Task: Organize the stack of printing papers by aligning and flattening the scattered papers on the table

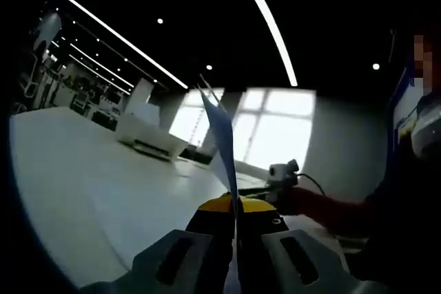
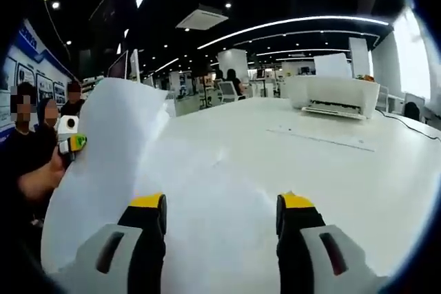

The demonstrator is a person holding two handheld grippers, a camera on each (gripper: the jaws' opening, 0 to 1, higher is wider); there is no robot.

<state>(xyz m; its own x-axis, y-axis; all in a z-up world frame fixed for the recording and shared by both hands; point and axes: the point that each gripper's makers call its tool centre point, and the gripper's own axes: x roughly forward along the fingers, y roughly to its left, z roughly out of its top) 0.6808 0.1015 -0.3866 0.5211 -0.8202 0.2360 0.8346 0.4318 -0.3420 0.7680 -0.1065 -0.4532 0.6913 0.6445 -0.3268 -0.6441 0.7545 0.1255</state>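
A white sheet of paper (image 1: 222, 135) stands edge-on between the yellow-tipped jaws of my left gripper (image 1: 236, 208), which is shut on its lower edge. In the right gripper view the same sheet (image 2: 110, 156) rises broad and curved at the left, with the left gripper (image 2: 70, 140) and a hand at its far edge. My right gripper (image 2: 220, 211) is open, jaws wide apart over the white table (image 2: 331, 191), beside the sheet's lower part. In the left gripper view the right gripper (image 1: 282, 172) sits beyond the sheet, held by a red-sleeved arm.
A white printer (image 2: 334, 94) stands at the back of the table, also visible as the printer (image 1: 148, 135) in the left gripper view. A flat sheet (image 2: 324, 139) lies in front of it. People stand at the left (image 2: 41, 122). Office desks fill the background.
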